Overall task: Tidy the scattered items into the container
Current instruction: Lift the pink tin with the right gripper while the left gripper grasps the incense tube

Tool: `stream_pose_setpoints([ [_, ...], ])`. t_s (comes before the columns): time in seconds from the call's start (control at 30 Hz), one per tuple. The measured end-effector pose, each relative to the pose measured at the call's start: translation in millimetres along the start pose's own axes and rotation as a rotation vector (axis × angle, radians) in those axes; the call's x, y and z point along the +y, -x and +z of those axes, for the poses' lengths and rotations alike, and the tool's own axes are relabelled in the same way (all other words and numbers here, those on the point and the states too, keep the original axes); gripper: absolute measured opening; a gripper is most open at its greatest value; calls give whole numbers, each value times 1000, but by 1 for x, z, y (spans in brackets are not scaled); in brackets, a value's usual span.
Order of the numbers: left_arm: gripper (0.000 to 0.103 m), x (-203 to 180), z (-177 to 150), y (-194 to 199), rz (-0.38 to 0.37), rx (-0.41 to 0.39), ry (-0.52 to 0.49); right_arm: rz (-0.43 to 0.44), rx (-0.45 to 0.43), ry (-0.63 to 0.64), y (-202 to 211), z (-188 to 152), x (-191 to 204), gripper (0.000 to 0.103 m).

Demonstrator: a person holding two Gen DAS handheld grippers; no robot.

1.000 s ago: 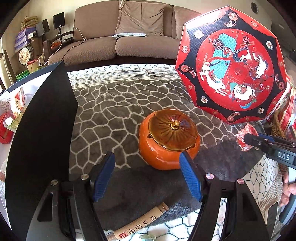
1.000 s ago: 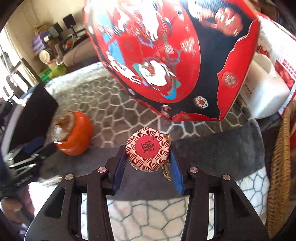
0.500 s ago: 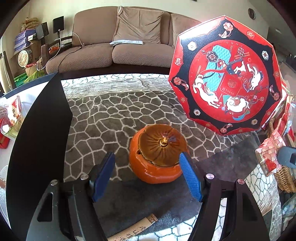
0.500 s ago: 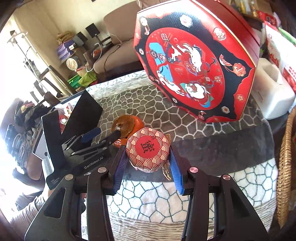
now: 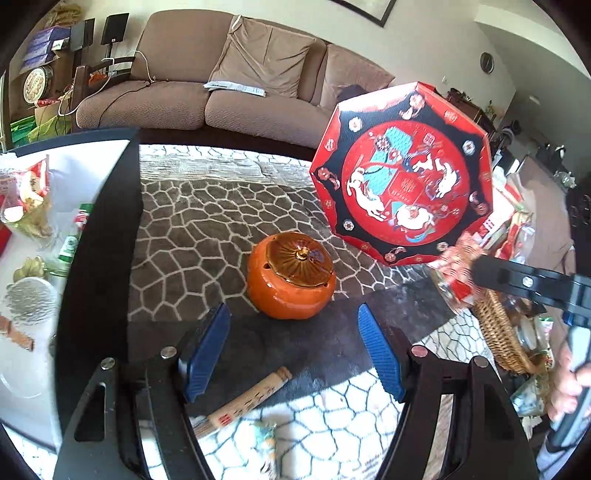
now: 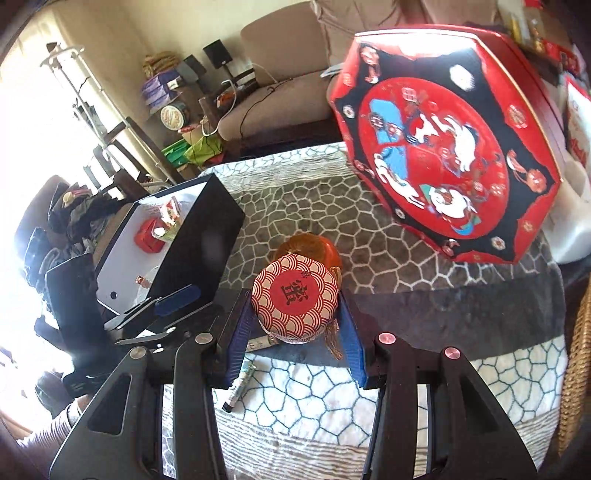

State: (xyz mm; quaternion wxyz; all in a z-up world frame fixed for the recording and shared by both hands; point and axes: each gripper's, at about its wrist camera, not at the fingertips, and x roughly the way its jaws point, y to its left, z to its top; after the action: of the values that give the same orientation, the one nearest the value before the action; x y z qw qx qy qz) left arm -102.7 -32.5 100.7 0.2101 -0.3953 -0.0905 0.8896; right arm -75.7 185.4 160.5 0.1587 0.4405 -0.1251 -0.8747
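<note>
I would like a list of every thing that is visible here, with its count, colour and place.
Patterned jar: one, red and white, between the right gripper's pads.
Lidded pot: one, orange, on the grey rug.
Octagonal box: one, red and black, tilted upright right of the pot.
Open box: one, black with white inside, left edge, holding small items.
Scroll: one, tan, near the left gripper.
Basket: one, wicker, right edge.
Sofa: one, brown, behind.
Left gripper: open, empty.
Right gripper: shut on the jar.

Home living room: brown sofa (image 5: pixel 207 85) (cushions), patterned rug (image 5: pixel 207 221), speakers (image 5: pixel 114 27).
</note>
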Motion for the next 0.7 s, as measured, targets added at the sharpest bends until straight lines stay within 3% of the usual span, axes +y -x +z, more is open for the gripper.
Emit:
stream_pose_setpoints([
  [0.07,71,5,-6,20,-83,18,-33,0,-2,7,-1,2,13,42],
  [0.1,72,0,-11,26,-80,23,-79,4,-2,9,-1,1,19,42],
  [0.2,74,-23,-31,15,-15,76,-270,33,8,-7,1,-8,29,42],
  [0.33,73,-35,-49,-32,52,207,-431,36,26,-14,8,-24,31,42],
  [0.37,70,-35,-51,-41,52,240,-448,34,29,-15,10,-28,30,42],
  [0.43,42,-29,-53,-60,73,326,-447,37,32,-22,12,-35,26,42],
  [0.47,37,-28,-53,-68,82,356,-448,39,34,-26,13,-37,23,42],
  [0.57,34,-28,-55,-81,171,367,-506,39,38,-32,12,-40,17,42],
  [0.6,24,-27,-56,-85,197,365,-518,38,40,-33,12,-40,15,42],
  [0.7,20,-22,-56,-85,191,363,-504,36,40,-37,12,-39,12,42],
])
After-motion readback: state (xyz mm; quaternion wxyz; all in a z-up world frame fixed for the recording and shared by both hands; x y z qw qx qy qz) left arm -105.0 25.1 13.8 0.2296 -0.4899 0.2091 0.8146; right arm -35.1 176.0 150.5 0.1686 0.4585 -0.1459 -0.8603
